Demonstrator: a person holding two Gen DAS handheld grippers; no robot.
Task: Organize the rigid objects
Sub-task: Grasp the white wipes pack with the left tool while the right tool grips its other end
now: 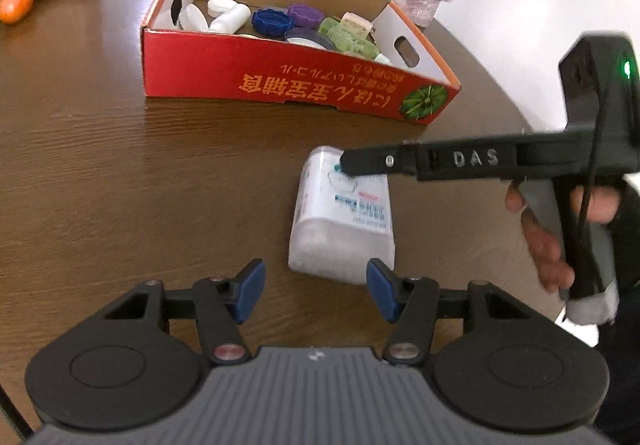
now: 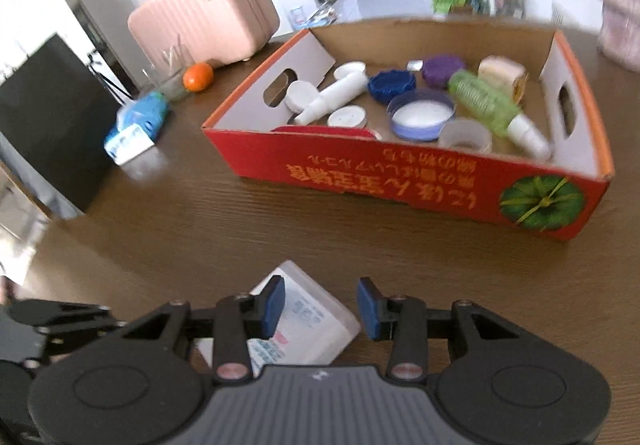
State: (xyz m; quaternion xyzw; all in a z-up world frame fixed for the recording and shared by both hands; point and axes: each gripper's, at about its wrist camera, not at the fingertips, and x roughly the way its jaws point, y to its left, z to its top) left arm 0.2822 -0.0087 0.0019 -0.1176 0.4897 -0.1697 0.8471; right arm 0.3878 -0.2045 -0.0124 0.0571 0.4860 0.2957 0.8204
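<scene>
While bare table (image 1: pixel 120 165) surrounds it, white container (image 1: pixel 344 221) lies near red box (image 1: pixel 280 81).

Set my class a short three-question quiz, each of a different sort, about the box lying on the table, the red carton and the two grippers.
1. True or false: the clear plastic box lies inside the red carton.
2. Which gripper's finger reaches over the clear box's far end in the left wrist view? A) left gripper B) right gripper
3. Fill in: near the pink case lies an orange ____.

Key: 1 false, it lies on the wooden table in front of the carton; 2 B; 3 fruit.
</scene>
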